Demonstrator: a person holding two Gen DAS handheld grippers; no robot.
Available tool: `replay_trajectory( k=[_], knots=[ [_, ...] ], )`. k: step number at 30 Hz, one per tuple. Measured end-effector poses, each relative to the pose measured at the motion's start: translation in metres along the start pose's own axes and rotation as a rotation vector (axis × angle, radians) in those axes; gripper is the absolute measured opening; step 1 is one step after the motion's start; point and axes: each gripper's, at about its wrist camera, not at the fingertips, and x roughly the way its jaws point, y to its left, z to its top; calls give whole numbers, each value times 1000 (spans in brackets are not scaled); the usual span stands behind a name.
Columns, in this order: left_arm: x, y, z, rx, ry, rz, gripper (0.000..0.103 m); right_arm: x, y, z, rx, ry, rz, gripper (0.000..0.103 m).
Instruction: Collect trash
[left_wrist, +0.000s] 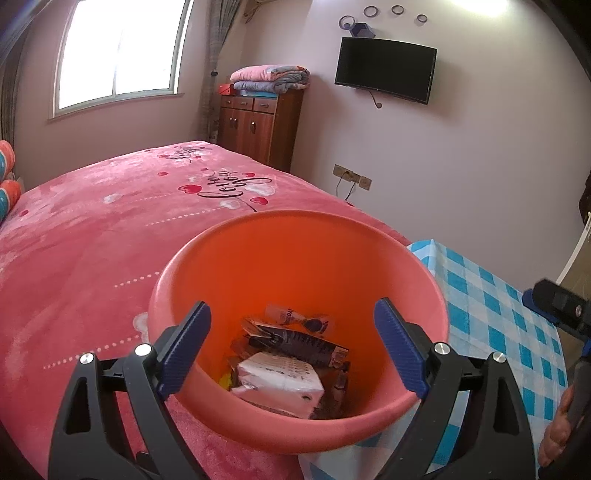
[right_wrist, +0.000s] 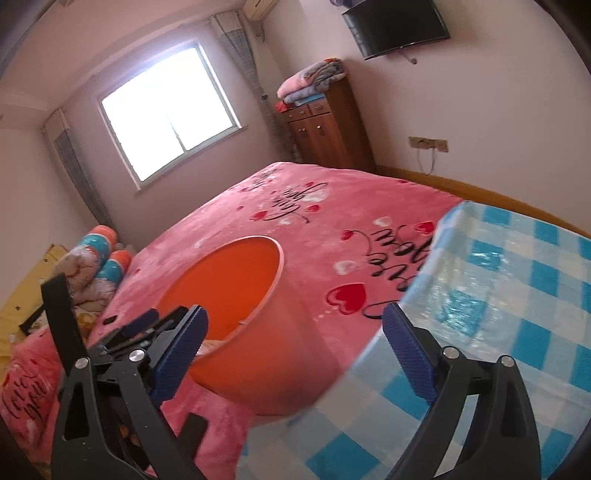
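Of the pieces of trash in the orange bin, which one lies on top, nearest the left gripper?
The white tissue pack in the orange bin; the dark carton lies behind it.

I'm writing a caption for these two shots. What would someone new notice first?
The orange bin stands on the pink bed, with a white tissue pack and dark wrappers at its bottom. The open left gripper straddles its near rim. A blue checked cloth lies to its right.

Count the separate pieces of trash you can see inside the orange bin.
3 at least: a white tissue pack nearest the left tool, a dark printed carton behind it, and a clear wrapper farthest back in the orange bin. More scraps underneath may be hidden.
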Motion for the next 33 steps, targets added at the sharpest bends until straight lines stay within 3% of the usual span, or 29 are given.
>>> replay_trajectory(
  k=[8, 11, 33],
  knots=[
    [-6, -25, -2, 47, -8, -9, 91, -22, -24, -22, 25, -8, -99, 94],
    [-11, -39, -4, 70, -22, -24, 99, -32, -36, -28, 47, -6, -133, 94],
    [-36, -156, -40, 256, -53, -175, 99, -122, -102, -75, 117, -69, -429, 95]
  ],
)
